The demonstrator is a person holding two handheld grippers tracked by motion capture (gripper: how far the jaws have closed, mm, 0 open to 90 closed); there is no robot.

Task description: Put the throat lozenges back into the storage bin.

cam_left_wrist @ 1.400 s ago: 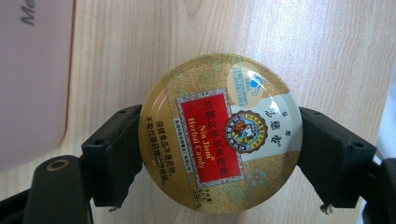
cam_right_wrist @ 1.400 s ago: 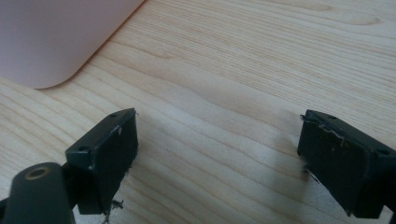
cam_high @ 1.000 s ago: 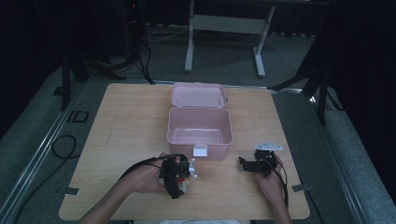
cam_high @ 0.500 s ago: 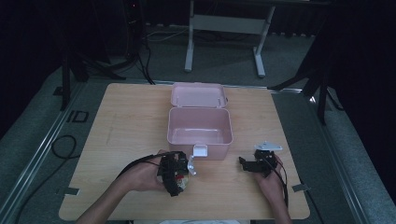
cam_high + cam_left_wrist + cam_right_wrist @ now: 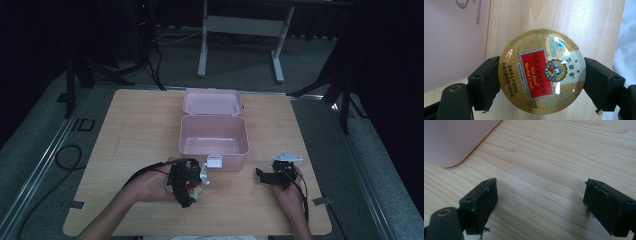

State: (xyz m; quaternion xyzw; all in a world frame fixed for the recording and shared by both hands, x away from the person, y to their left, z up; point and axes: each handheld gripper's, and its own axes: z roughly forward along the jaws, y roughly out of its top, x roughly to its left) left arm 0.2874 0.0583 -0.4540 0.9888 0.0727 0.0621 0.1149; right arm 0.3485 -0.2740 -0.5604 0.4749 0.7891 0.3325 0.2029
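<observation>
Both left gripper [image 5: 541, 75] jaws clamp candy tin [image 5: 542, 71].

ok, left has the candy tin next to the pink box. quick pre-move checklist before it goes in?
1. Grip on candy tin: left gripper has a jaw on each side of it. Ok.
2. Pink box lid open: ok.
3. Box interior free: looks empty from the high view. Ok.
4. Right gripper out of the way: open, over bare table, off to the box's side. Ok.
5. Tin lid fully seated: cannot tell.
</observation>
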